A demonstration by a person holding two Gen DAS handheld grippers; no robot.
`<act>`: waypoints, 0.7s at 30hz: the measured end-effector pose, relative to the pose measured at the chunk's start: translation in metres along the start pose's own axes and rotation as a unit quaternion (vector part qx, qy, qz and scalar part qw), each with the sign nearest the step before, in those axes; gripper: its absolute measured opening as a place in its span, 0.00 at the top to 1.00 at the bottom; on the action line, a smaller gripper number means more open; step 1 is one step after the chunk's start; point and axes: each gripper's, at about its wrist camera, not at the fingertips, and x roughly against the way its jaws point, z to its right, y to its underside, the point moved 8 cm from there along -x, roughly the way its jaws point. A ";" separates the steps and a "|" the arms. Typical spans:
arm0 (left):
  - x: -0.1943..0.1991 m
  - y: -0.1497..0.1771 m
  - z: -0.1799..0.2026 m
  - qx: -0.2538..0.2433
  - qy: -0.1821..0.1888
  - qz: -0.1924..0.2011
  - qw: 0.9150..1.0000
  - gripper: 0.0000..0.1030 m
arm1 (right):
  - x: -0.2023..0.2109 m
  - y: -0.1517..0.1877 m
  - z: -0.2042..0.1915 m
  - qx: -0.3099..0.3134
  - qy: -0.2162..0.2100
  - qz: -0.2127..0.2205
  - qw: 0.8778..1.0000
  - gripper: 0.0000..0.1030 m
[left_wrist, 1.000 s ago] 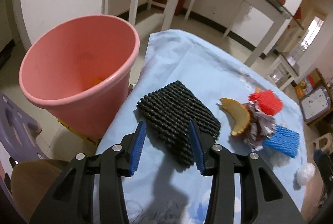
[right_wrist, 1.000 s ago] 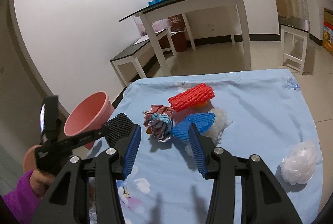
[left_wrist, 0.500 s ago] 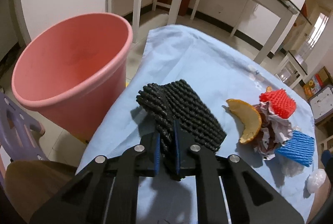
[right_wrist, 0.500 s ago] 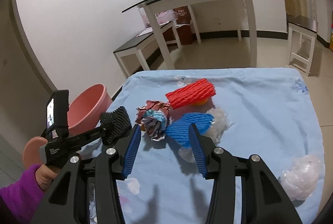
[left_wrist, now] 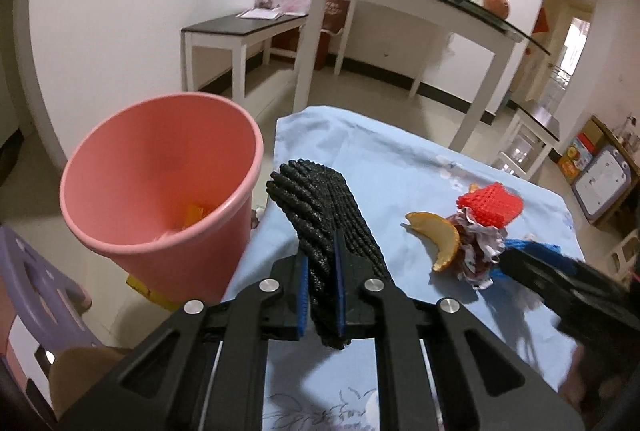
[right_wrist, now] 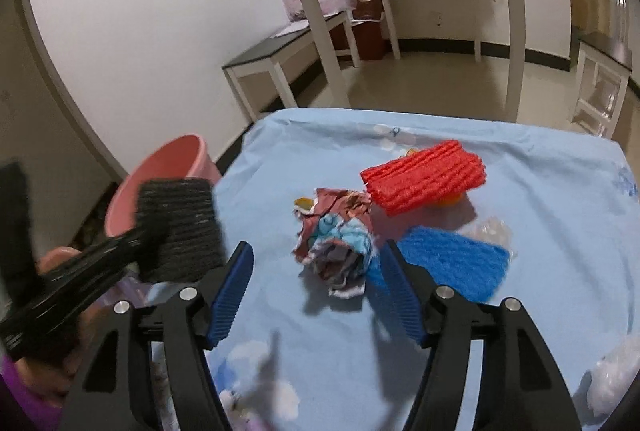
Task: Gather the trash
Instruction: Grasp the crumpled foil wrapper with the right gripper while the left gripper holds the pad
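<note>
My left gripper [left_wrist: 322,291] is shut on a black foam net [left_wrist: 320,207], lifted off the blue cloth beside the pink bucket [left_wrist: 160,191]; the net also shows in the right wrist view [right_wrist: 180,227]. My right gripper [right_wrist: 316,295] is open, its fingers on either side of a crumpled paper wad [right_wrist: 336,243]. A red foam net [right_wrist: 424,181], a blue foam net [right_wrist: 448,259] and an orange peel [left_wrist: 440,237] lie near the wad. The right gripper's tip shows in the left wrist view [left_wrist: 532,271].
The table is covered with a light blue cloth [right_wrist: 520,331]. Clear plastic wrap [right_wrist: 612,371] lies at its right front. The bucket stands on the floor left of the table and holds some orange scraps [left_wrist: 196,213]. A purple stool [left_wrist: 36,291] is at the left.
My left gripper shut on the black net and lifted it, tilting it up next to the bucket. My right gripper moved forward and down until its open fingers flank the paper wad.
</note>
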 end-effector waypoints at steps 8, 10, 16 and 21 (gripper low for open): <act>0.012 0.002 -0.008 -0.002 0.028 0.005 1.000 0.90 | -0.021 -0.001 0.003 -0.003 0.011 -0.021 1.000 0.43; 0.015 0.001 -0.009 0.001 0.033 0.007 0.999 0.90 | -0.021 0.001 0.005 -0.012 0.009 -0.026 1.000 0.53; 0.025 0.003 -0.010 0.004 0.043 0.011 0.999 0.90 | -0.029 0.013 0.014 -0.025 0.025 -0.043 0.998 0.77; 0.041 0.003 -0.008 -0.005 0.042 0.024 0.999 0.90 | -0.005 0.017 0.010 -0.031 0.016 -0.021 0.999 0.94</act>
